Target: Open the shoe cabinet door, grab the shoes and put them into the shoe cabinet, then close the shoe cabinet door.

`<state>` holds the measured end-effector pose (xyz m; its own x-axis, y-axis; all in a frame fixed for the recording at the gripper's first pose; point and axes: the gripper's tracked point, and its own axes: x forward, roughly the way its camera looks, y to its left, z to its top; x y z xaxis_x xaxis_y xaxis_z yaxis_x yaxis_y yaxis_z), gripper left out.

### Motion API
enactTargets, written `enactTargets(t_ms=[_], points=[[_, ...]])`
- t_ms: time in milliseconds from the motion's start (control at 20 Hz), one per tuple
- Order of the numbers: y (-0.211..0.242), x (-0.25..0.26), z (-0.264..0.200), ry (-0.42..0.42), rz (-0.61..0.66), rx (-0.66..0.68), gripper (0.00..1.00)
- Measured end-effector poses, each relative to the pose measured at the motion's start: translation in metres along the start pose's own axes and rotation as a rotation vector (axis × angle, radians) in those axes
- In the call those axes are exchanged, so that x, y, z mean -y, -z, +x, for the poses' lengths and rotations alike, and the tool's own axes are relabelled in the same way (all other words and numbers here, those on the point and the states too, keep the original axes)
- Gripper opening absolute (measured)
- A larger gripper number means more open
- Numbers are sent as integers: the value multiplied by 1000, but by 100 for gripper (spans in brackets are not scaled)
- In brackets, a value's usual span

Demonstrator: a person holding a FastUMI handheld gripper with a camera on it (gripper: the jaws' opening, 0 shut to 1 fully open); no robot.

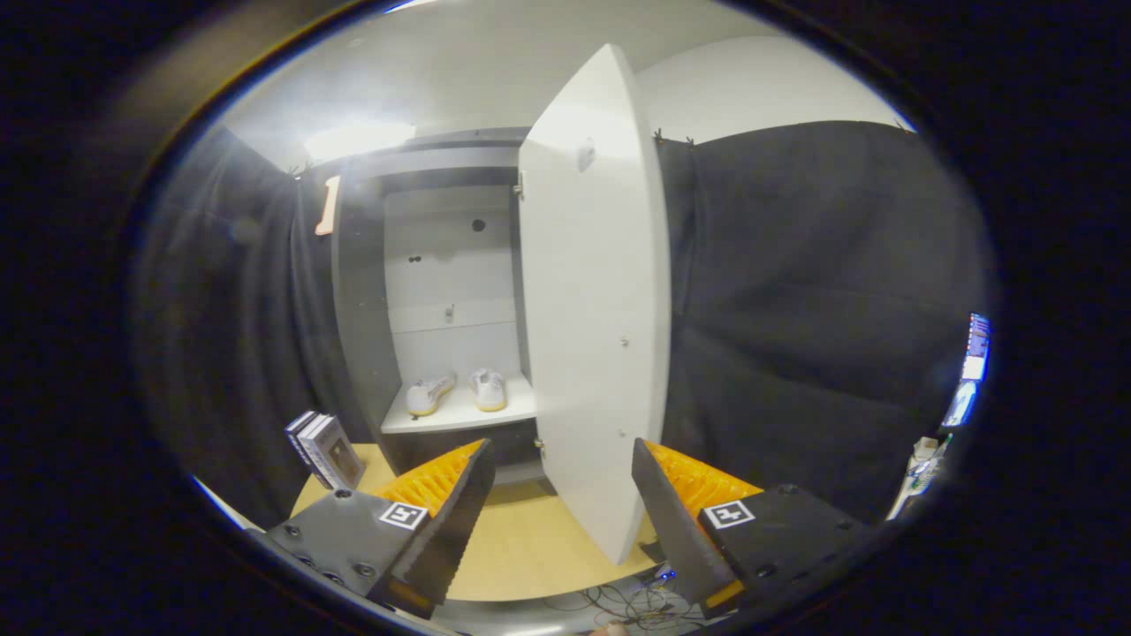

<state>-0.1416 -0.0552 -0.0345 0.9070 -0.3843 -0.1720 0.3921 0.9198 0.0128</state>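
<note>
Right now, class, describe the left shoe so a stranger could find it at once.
Find the tall cabinet with its white door swung open, beyond the open tongs. On its low white shelf sit two pale shoes. The left shoe lies angled; the right shoe points straight back.

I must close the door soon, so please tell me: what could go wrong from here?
1. The open claw has the door edge between its fingers; a careless push may slip off or catch a finger.
2. The shoes sit near the shelf front; a hard slam might shake them forward.
</note>
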Motion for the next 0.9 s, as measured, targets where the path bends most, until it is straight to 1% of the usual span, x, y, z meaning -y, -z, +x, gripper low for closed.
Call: enactTargets(t_ms=[150,300,450,550,700,800,900], points=[[-11,64,13,38,-3,4,97],[-21,115,37,52,-15,21,97],[-31,146,74,23,-19,22,96],[-39,155,108,-20,-6,26,96],[-43,154,163,-80,-1,27,95],[-44,145,193,-122,-1,24,96],[-46,131,214,-165,0,21,96]])
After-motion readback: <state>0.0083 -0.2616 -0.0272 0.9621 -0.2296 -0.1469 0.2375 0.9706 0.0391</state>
